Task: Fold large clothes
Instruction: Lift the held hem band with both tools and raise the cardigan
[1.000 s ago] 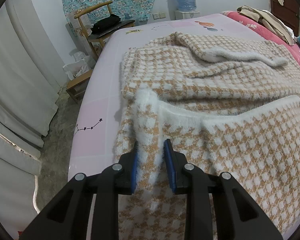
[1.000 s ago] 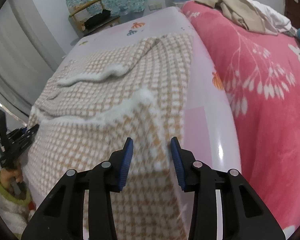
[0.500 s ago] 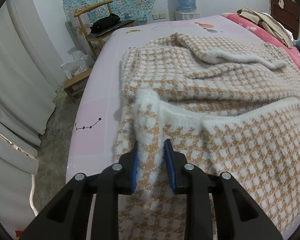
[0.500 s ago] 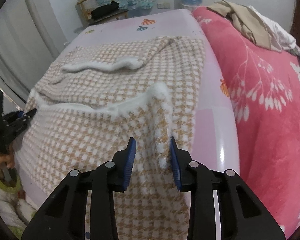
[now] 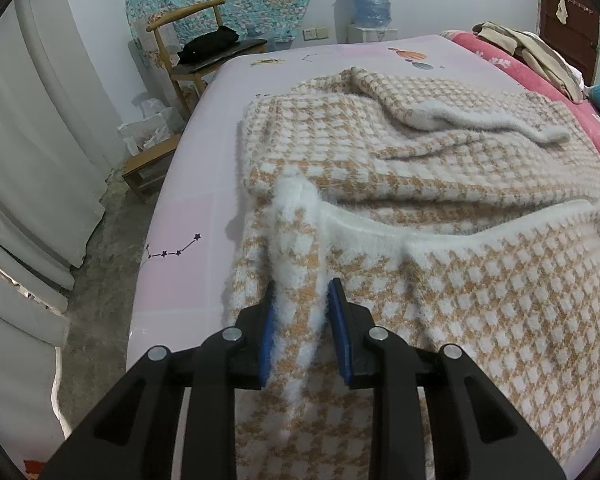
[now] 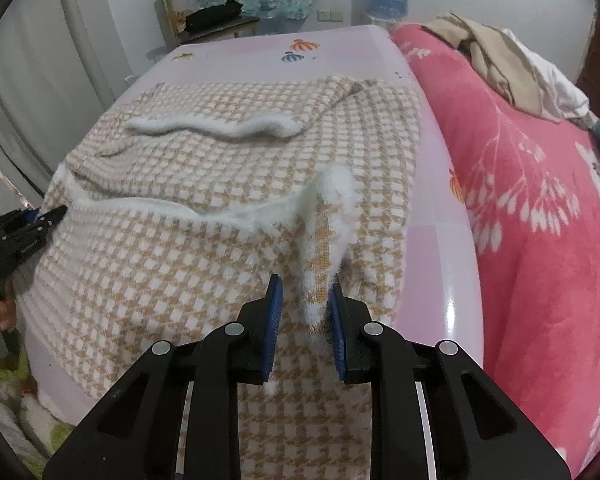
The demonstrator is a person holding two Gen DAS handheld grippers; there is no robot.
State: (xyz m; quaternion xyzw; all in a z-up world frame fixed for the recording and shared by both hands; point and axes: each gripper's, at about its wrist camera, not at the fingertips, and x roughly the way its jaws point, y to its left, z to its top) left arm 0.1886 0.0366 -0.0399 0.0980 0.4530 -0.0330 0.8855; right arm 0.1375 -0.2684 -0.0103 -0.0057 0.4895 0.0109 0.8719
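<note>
A large tan-and-white checked sweater [image 5: 420, 168] lies spread on the bed, its fluffy white hem folded partway up. My left gripper [image 5: 302, 308] is shut on a ridge of the hem's left corner. In the right wrist view the sweater [image 6: 220, 184] has a raised fold at its right corner. My right gripper [image 6: 305, 304] straddles that fold with its jaws closing. The fold lies against the right pad, and a gap still shows at the left pad. The left gripper [image 6: 28, 232] shows at the far left edge, held by a hand [image 6: 0, 312].
The lilac sheet [image 5: 188, 240] runs bare left of the sweater to the bed's edge. A red floral blanket [image 6: 540, 200] with a heap of clothes [image 6: 500, 60] lies to the right. A wooden chair [image 5: 204, 52], low stool [image 5: 148, 164] and water bottle [image 5: 370, 4] stand beyond.
The right gripper's jaws have narrowed around the sweater's right corner fold, which now stands up taller between them, and its view has shifted. The left gripper has kept its hold and place.
</note>
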